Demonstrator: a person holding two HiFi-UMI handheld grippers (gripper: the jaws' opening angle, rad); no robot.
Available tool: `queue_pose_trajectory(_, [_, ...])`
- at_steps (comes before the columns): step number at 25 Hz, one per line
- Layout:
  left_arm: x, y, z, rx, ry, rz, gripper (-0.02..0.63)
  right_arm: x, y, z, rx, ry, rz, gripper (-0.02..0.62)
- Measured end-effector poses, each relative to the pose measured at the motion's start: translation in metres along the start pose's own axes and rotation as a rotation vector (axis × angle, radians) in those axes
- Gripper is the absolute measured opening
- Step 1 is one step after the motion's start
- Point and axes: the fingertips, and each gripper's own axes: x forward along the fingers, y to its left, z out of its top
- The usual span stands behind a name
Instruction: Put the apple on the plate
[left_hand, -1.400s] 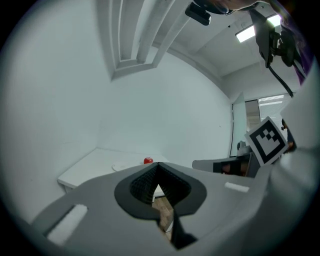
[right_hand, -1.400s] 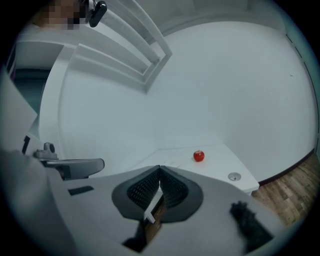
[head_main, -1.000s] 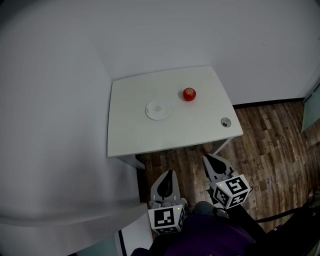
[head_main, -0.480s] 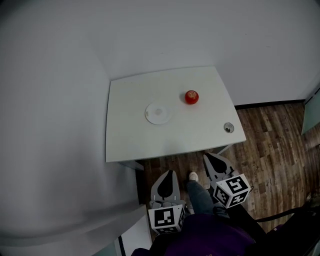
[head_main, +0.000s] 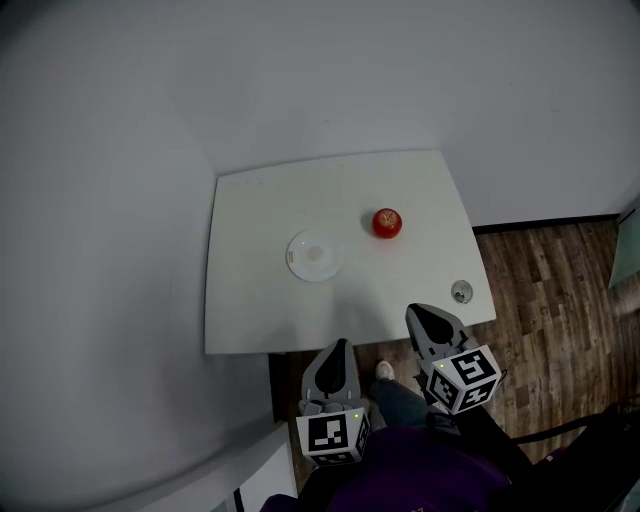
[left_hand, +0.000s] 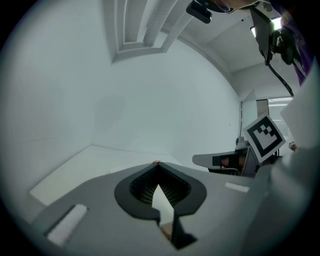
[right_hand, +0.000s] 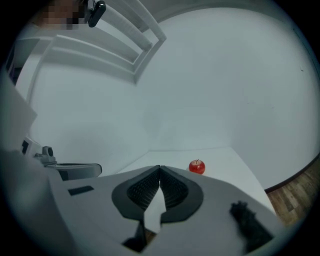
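Low in the frame, the left gripper (head_main: 339, 346) and the right gripper (head_main: 420, 312) each have their jaws clenched together, with nothing between them (both at the near edge of the white table (head_main: 250, 310)). Higher up, the red apple (head_main: 387, 223) sits right of centre, apart from the plate (head_main: 315, 255) at its lower left.

We get dim, flat, greyish light in the head view, with its corners darkened and the edges of the table (head_main: 260, 300) bowed. Both gripper views are round fisheye pictures ringed in black, soft up close; in the right one the apple (right_hand: 197, 167) shows crisp and red.
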Motion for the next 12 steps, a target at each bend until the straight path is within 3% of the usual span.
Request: queue_pose_trajectory(12, [0.084,-0.012,0.022,0.016,0.006,0.037,0.008,0.049,-0.064,0.033,-0.012,0.012,0.055,0.011])
